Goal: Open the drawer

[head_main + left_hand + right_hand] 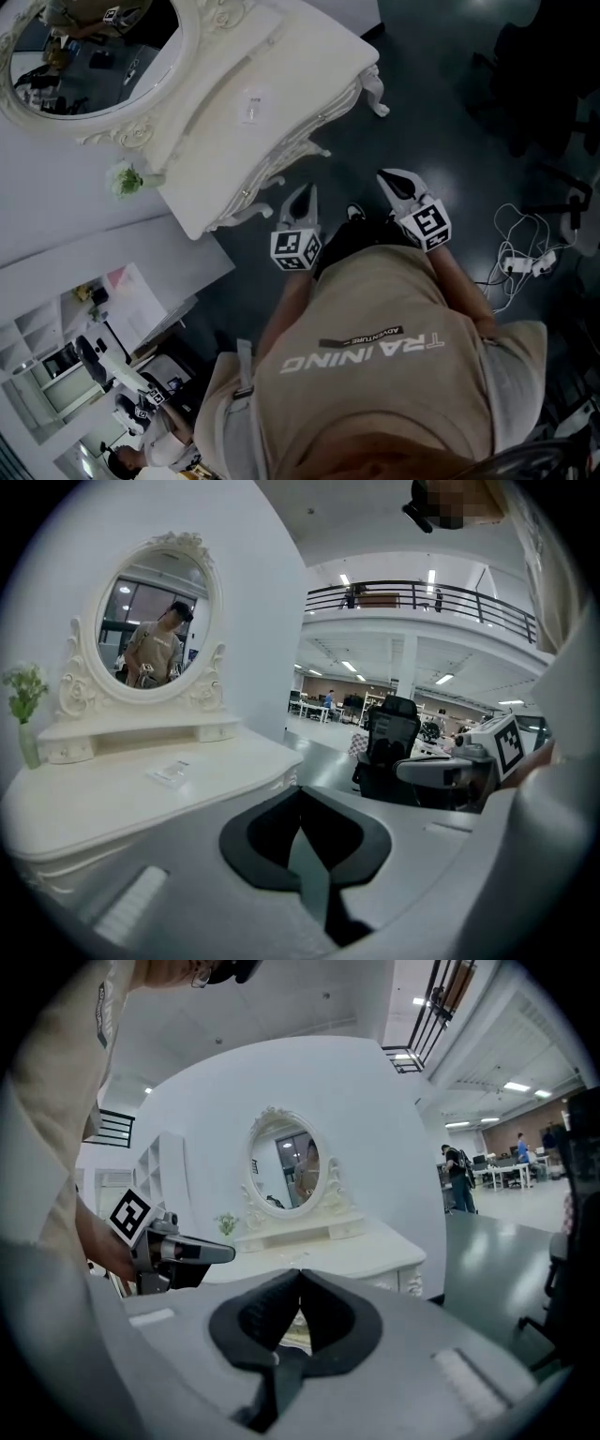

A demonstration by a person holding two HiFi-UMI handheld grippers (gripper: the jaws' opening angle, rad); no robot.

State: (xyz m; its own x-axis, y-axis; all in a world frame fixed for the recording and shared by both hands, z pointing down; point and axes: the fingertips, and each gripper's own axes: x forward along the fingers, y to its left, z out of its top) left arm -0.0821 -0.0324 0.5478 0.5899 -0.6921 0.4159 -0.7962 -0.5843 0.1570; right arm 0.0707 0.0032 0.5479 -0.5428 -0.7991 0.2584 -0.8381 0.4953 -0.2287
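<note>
Two tongs: held out before the person's chest above the dark floor (422,103), short of the table and touching nothing.
Left tongs (305,194): tips pressed together, nothing between them.
Right tongs (390,177): tips likewise together and empty, just beside the left pair.
Table (281,66): white and carved, set against the wall, with an oval mirror (94,56) at its back.
Drawer (398,1282): in the table's front just under the top, flush and closed, well apart from both tongs.
Table top: a small clear packet (251,108) near the middle, a green sprig (127,178) at one end.
</note>
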